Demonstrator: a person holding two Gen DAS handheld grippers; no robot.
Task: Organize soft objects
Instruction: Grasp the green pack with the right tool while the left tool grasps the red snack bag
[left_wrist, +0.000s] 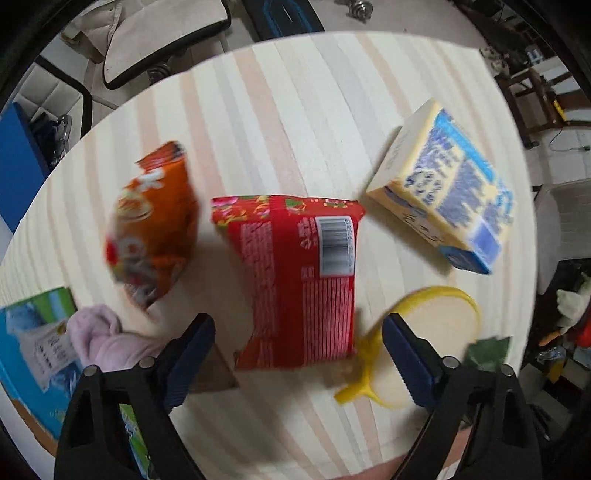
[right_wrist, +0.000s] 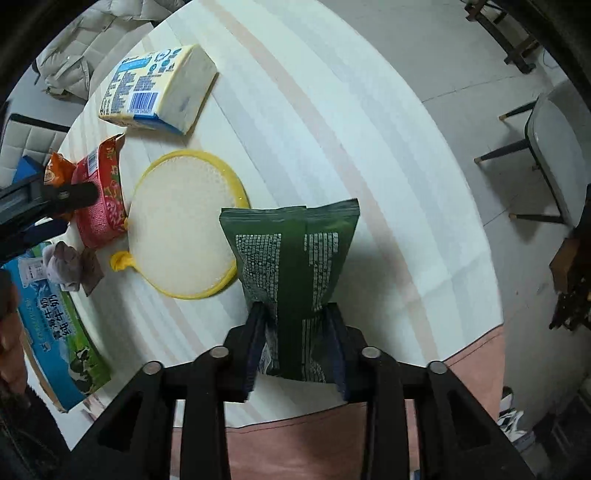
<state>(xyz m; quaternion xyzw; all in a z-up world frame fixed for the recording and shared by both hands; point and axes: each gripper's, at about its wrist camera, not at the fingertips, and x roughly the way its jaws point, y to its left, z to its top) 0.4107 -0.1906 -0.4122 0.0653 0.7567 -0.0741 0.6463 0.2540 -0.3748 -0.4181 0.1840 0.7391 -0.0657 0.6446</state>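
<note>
The green pack (right_wrist: 295, 266) looks light and puffy, a soft bag that bends and crinkles. It is best pinched at a flat end, not at the fat middle, or the food inside could get crushed. The right gripper (right_wrist: 297, 343) has its jaws squeezed in on the pack's near end, so the bag dents there. The pack hangs over the table (right_wrist: 369, 147), at about 6 o'clock in the right view, just beside the yellow sieve (right_wrist: 184, 221) at 9 o'clock.

The left gripper (left_wrist: 299, 358) is wide open and holds nothing. The red pack (left_wrist: 295, 280) lies flat between its jaws, and the pads are not touching it. An orange bag (left_wrist: 151, 225) is at 9 o'clock, and a tissue pack (left_wrist: 443, 195) at 2 o'clock.
</note>
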